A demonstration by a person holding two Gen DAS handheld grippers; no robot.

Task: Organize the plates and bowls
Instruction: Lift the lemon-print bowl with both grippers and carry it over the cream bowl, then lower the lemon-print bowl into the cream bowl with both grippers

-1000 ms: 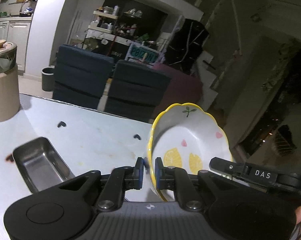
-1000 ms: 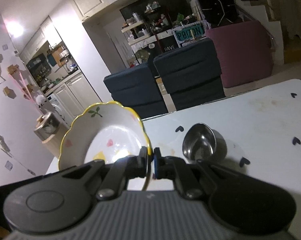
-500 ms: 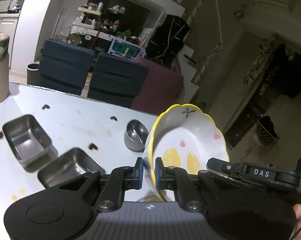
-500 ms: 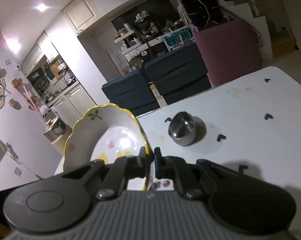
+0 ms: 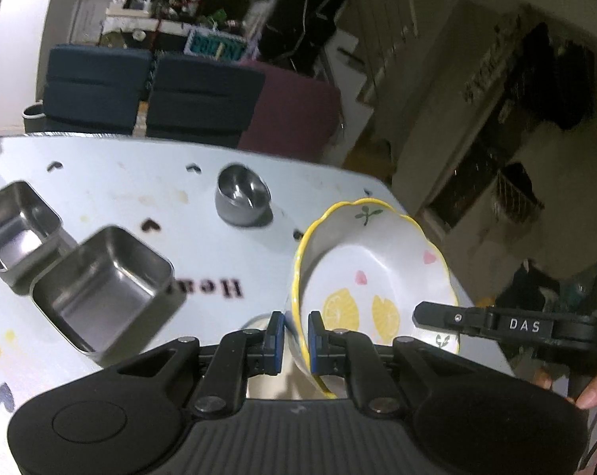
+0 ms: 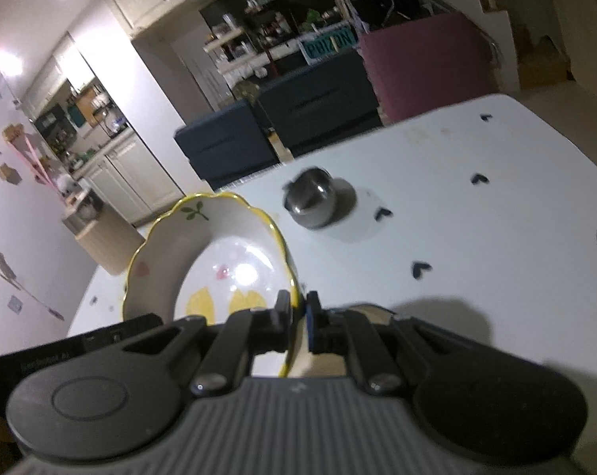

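Observation:
A white bowl with a yellow scalloped rim and lemon prints is held above the white table by both grippers. My left gripper is shut on its left rim. My right gripper is shut on the opposite rim of the same bowl. The right gripper's black body shows behind the bowl in the left wrist view. A round steel bowl stands on the table further back and also shows in the right wrist view.
Two square steel trays stand on the left part of the table. Dark blue chairs line the far edge. The table's right edge drops off to the floor. A beige canister stands far left.
Both grippers have carried the bowl lower and toward the table's middle and right. The steel trays and round steel bowl now appear closer and larger. Both grips are unchanged.

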